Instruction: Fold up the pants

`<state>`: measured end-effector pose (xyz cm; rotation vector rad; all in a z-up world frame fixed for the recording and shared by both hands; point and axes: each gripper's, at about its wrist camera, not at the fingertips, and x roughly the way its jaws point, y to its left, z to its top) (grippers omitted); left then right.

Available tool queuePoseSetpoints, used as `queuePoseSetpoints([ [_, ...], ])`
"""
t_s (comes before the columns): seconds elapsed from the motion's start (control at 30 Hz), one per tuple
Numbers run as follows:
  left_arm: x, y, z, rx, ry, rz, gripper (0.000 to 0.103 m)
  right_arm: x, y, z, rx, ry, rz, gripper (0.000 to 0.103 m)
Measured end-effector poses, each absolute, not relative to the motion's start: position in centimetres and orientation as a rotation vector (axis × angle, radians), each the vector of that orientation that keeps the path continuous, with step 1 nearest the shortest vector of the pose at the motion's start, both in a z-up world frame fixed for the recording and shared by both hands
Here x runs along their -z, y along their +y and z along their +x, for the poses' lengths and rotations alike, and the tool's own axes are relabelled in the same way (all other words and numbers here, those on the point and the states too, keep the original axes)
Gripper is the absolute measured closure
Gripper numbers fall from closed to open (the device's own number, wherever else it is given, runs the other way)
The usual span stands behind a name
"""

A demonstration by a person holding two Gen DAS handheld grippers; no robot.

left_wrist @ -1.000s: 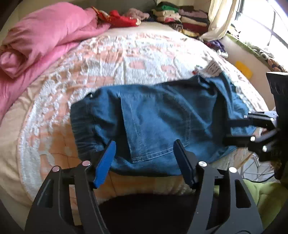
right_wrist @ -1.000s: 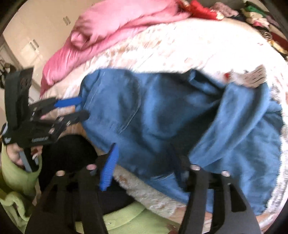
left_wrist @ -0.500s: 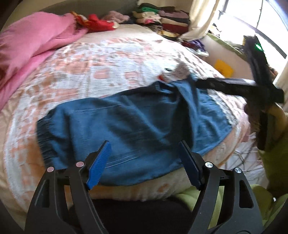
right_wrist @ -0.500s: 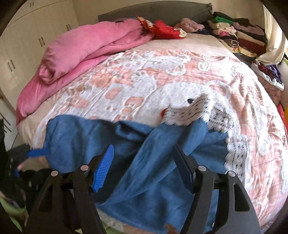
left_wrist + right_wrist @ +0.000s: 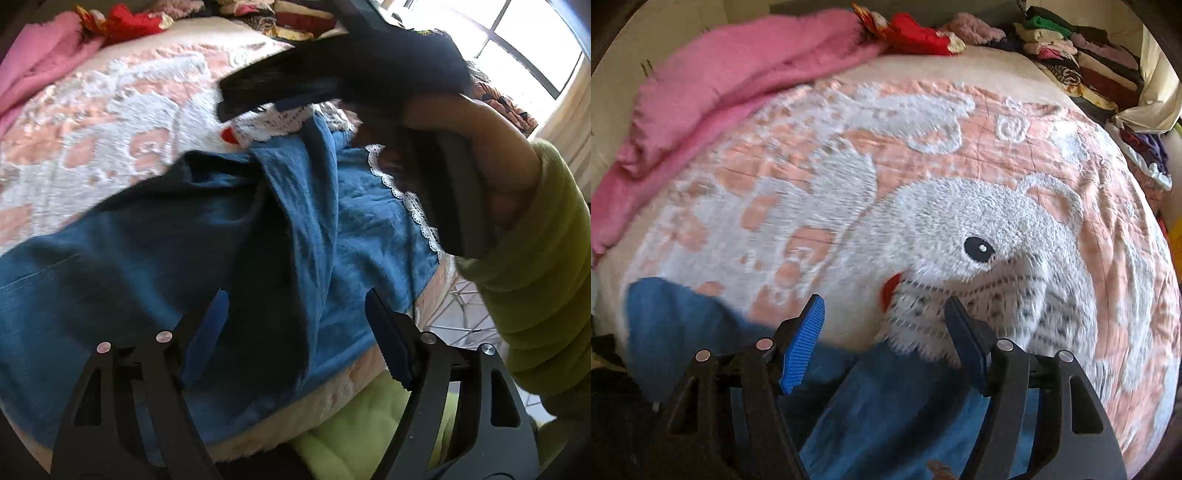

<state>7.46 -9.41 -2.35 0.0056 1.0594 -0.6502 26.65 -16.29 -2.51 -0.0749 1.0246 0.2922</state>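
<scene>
Since the earlier frames I have carried both grippers sideways along the bed's near edge: my left gripper (image 5: 295, 332) and right gripper (image 5: 884, 339) have just been opening, and their jaws now stand apart with nothing clamped. Blue pants (image 5: 155, 266) lie rumpled below them on the fleece bedspread (image 5: 942, 155). Farther back I note a pink blanket (image 5: 738, 74).

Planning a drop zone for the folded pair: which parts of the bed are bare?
Free: the middle of the bedspread, between the pink blanket on its left, the clothes stacks far right and the blue pants along the near edge. Crowded: the headboard end, with the red garment, and that near edge.
</scene>
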Motion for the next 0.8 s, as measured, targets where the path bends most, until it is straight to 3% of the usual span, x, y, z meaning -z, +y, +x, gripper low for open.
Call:
queuePoseSetpoints([
  [0.07,3.4,-10.0,7.9,0.653,1.081,-0.004,0.049,3.7,-16.4,27.9,-0.258,1.052,-0.081,0.037],
  [0.17,4.9,-10.4,8.2,0.658,1.12,-0.032,0.056,5.7,-16.8,29.0,-0.243,1.089,-0.066,0.041],
  [0.23,5.1,-10.5,7.9,0.657,1.111,-0.017,0.056,6.0,-17.0,28.8,-0.249,1.061,-0.106,0.066],
  [0.33,5.0,-10.5,7.5,0.662,1.101,-0.001,0.056,5.7,-17.7,28.4,-0.303,1.026,-0.08,0.091],
  [0.8,4.7,-11.0,6.9,0.598,1.06,0.031,0.056,-2.0,-26.5,19.8,-0.308,0.815,0.241,0.095],
])
